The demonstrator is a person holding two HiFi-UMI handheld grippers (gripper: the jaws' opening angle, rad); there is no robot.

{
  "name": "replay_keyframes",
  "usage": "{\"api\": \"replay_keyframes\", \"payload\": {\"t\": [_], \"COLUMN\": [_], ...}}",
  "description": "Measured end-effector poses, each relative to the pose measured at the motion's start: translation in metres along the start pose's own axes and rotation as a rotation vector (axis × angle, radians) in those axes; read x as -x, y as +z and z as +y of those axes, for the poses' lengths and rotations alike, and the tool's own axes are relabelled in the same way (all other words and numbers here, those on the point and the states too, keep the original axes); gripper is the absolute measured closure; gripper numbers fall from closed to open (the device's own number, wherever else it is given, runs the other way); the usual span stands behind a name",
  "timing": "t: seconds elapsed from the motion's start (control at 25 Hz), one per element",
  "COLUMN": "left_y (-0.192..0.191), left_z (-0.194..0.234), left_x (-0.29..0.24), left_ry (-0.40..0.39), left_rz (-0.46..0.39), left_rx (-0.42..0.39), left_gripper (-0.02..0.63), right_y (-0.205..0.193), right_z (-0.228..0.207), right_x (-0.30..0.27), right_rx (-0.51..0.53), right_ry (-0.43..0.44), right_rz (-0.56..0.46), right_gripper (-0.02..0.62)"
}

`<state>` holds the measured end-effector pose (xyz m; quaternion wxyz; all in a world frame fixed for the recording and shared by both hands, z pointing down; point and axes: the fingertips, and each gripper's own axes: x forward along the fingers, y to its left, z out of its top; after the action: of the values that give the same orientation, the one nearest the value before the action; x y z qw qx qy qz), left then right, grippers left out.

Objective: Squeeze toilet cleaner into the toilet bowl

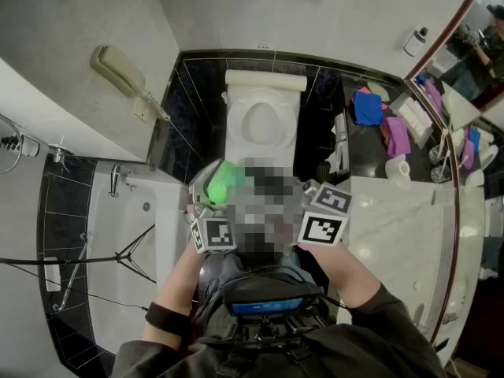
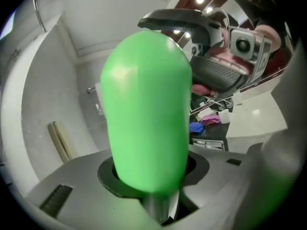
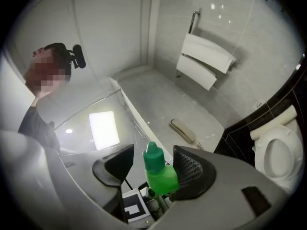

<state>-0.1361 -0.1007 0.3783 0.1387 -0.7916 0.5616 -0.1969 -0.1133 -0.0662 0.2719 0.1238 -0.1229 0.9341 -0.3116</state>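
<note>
1. the green bottle (image 2: 144,109) of cleaner is grasped by its body in the clenched jaws of the left gripper (image 2: 151,176). in the head view it is held in the air at 6 o'clock of the toilet bowl (image 1: 262,122), apart from it.
2. the jaws of the right gripper (image 3: 153,153) stand released on either side of the cap (image 3: 152,157). the pad at 3 o'clock lies just beside the bottle's shoulder, and the pad at 9 o'clock is clear of it.
3. the cap is seen on the bottle, so the step in hand is judged to be its opening. the right jaws should be closed squarely on the cap alone, not on the soft shoulder, before any twist is made.
4. the left grip should be held firm but not tightened while the cap is worked, lest cleaner be forced out early.
5. the nozzle should not be tipped downward until the bottle has been carried to 12 o'clock, over the bowl. only there should it be tilted and squeezed.
</note>
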Motion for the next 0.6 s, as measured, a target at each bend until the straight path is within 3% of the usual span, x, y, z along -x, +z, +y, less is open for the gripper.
{"api": "replay_keyframes", "payload": {"t": [0.12, 0.28, 0.4, 0.52, 0.6], "left_y": [-0.004, -0.009, -0.013, -0.014, -0.013], "left_z": [0.010, 0.010, 0.008, 0.007, 0.006], "left_x": [-0.003, -0.003, -0.002, -0.002, -0.001], "left_ry": [0.059, 0.079, 0.085, 0.085, 0.074], "left_rz": [0.006, 0.018, 0.027, 0.031, 0.032], "left_rx": [-0.038, -0.061, -0.067, -0.069, -0.060], "left_gripper": [0.416, 0.416, 0.416, 0.416, 0.416], "right_y": [-0.005, -0.005, -0.008, -0.012, -0.013], "right_z": [-0.003, -0.006, -0.007, -0.009, -0.009], "right_x": [-0.005, -0.006, -0.007, -0.008, -0.009], "right_rx": [-0.064, -0.144, -0.139, -0.101, -0.081], "right_ry": [-0.040, -0.051, -0.060, -0.082, -0.080], "right_rz": [0.011, -0.003, 0.017, 0.041, 0.043], "right_gripper": [0.318, 0.340, 0.363, 0.449, 0.448]}}
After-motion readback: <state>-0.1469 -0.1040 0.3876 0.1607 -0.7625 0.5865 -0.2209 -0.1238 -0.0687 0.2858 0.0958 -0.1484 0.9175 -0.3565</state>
